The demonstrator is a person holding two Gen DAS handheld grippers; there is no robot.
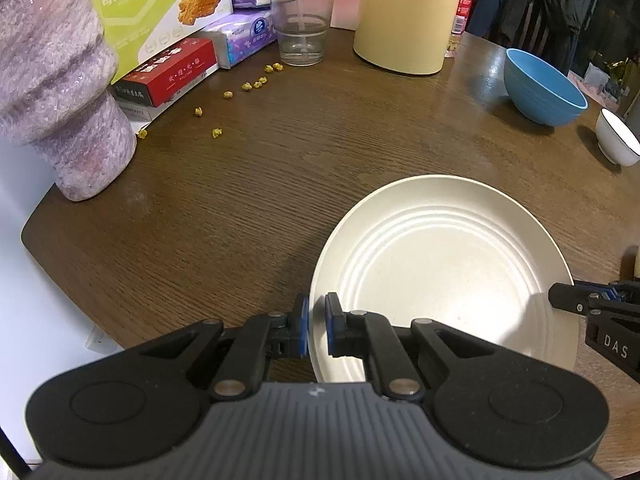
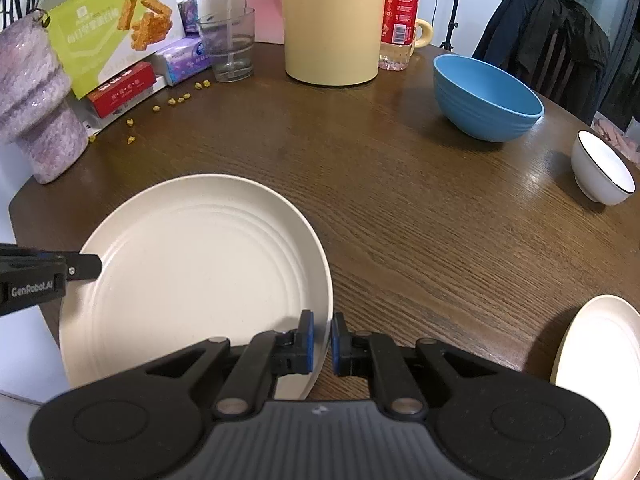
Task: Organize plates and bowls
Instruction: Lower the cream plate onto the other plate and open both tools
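Note:
A large cream plate [image 1: 440, 264] with ringed grooves lies on the brown wooden table [image 1: 240, 208]. My left gripper [image 1: 317, 328] is shut on the plate's left rim, its blue pads pressing the edge. My right gripper [image 2: 322, 340] is shut on the same plate [image 2: 192, 264] at its right rim. Each view shows the other gripper's black finger [image 1: 568, 300] [image 2: 86, 267] reaching onto the opposite rim. A blue bowl [image 2: 484, 96] and a small white bowl [image 2: 600, 172] stand far right. A second cream plate [image 2: 600, 360] lies at the near right.
A fuzzy purple vase [image 1: 60, 80], snack boxes [image 1: 160, 12], tissue packs, a glass [image 1: 302, 24] and a tall cream canister [image 1: 408, 12] line the back. A red-labelled bottle [image 2: 400, 12] stands behind. Yellow crumbs [image 1: 248, 86] are scattered back left. A chair with dark jackets [image 2: 560, 36] is beyond the table.

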